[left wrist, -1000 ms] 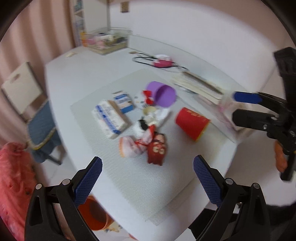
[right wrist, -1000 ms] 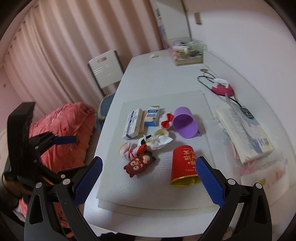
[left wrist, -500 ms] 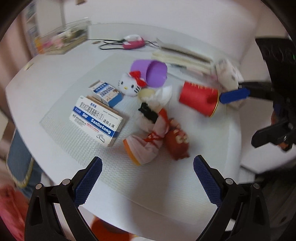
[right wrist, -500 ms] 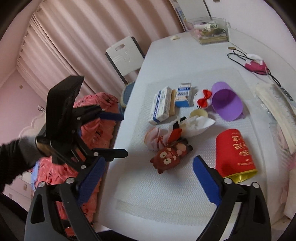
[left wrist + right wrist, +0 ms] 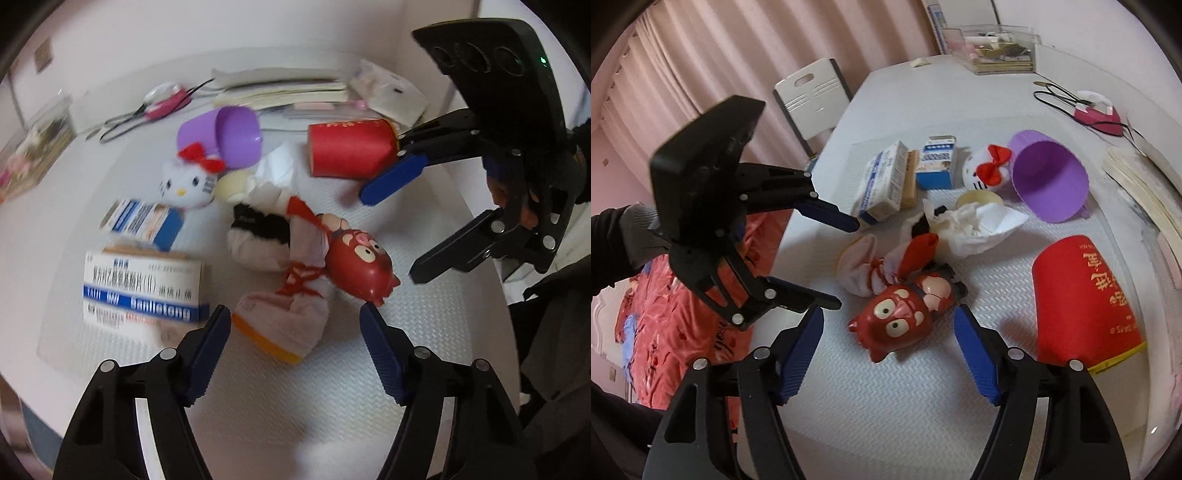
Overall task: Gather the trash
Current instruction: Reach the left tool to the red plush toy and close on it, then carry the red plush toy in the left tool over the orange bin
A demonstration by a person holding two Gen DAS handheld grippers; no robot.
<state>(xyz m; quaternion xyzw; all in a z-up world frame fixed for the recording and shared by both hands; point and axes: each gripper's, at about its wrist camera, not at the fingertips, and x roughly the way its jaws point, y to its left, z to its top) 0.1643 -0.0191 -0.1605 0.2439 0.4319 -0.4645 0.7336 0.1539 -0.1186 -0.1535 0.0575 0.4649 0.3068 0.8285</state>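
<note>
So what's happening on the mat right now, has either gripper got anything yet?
Nothing is held yet. Both grippers hover open over the cluttered mat. The left gripper points at the bundled socks, with the medicine box to its left. The right gripper is lined up on the red monster toy, its jaws wide on either side, not touching. The crumpled tissue, red paper cup and purple cup lie untouched.

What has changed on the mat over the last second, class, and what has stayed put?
Both grippers have come down close to the pile, jaws open: the left gripper now frames the sock, the right gripper frames the red toy. Nothing has been gripped or released. The red cup, purple cup, boxes and tissue lie where they were.
</note>
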